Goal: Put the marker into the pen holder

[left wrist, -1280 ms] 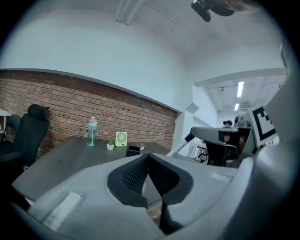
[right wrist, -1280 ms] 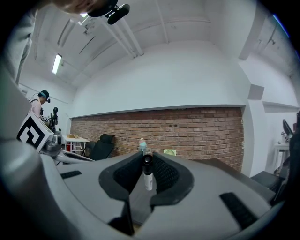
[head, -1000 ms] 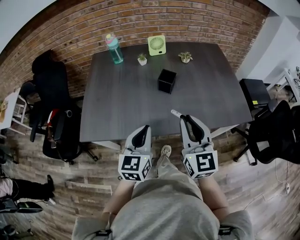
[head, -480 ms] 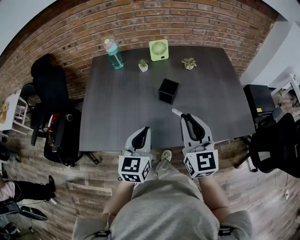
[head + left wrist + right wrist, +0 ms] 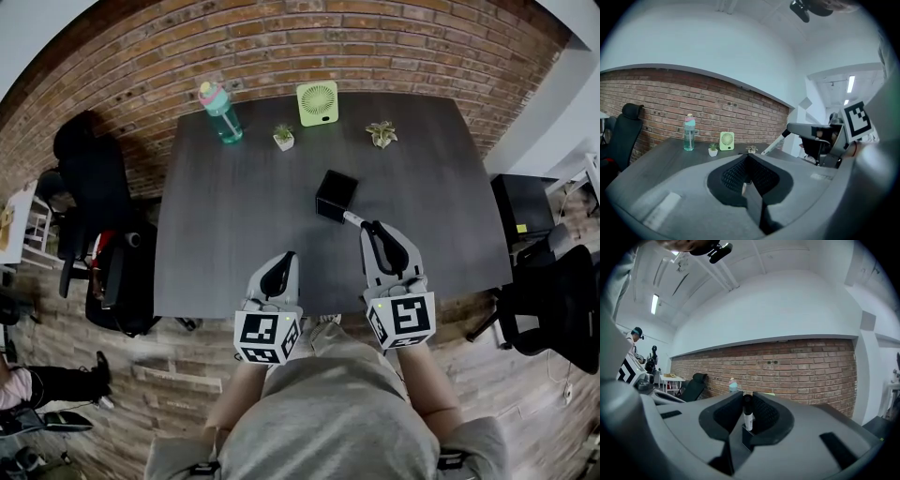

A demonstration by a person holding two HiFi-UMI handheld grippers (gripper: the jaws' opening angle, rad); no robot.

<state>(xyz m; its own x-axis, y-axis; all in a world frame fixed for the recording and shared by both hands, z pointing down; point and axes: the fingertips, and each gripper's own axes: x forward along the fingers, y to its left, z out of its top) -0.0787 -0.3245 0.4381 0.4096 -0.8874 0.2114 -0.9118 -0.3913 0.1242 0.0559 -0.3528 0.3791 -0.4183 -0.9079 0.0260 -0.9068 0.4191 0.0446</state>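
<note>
Marker (image 5: 353,219) delivery is judged to be the step in hand: the pen is gripped and carried, but not yet set in its place.

A dark table (image 5: 234,234) fills the middle of the head view, and both grippers are held over its near edge. The right gripper (image 5: 371,229) is clenched on the marker. In the right gripper view the marker (image 5: 748,416) is seen pinched between the ribbed pads, lying roughly along the jaws. In the head view one end is shown poking out past the tips. The left gripper (image 5: 286,258) is held beside it, well short of the holder. In the left gripper view its jaws (image 5: 749,157) are seen pressed together with nothing between them.

The pen holder (image 5: 336,195), a small black open-topped box, stands near the table's middle. The marker's free end is seen just at its near corner, and whether the two touch cannot be told.

For the next move, the marker would have to be brought over the open top. It would then have to be tipped from its flat lie toward upright, lowered inside, and only then let go. A level approach is judged likely to knock the light box aside.
</note>
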